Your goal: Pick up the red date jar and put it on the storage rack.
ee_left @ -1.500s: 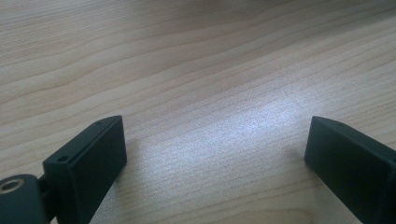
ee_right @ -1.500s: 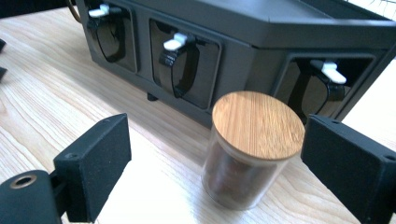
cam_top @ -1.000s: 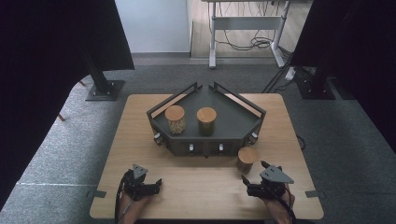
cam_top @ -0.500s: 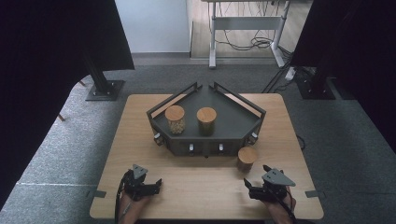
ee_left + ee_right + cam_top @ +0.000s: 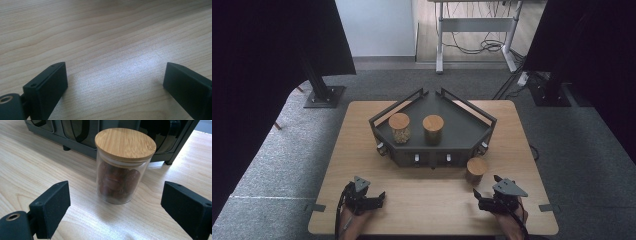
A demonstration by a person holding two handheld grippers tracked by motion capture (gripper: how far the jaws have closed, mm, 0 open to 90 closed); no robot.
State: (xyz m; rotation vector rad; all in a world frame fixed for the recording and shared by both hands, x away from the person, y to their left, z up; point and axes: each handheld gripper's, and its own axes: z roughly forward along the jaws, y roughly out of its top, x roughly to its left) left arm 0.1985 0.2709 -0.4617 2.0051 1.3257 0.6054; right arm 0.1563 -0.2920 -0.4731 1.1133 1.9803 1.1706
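1. The right tool (image 5: 480,202) sat near the bench's (image 5: 337,165) front edge, jaws standing wide apart with nothing between them, pointed at the glass jar (image 5: 122,167) just ahead.
2. That jar, bamboo-lidded and filled with something dark reddish-brown, stood upright on the bench right in front of the black rack (image 5: 472,135), apart from both pads.
3. Compared with a second before, the right tool had edged slightly back toward the bench's front edge; the jar had not shifted.
4. The left tool (image 5: 374,199) lay open over bare wood, unmoved.
5. Two other jars (image 5: 400,127) already stood on the rack, so I judged this one was next, the grasp not yet begun.
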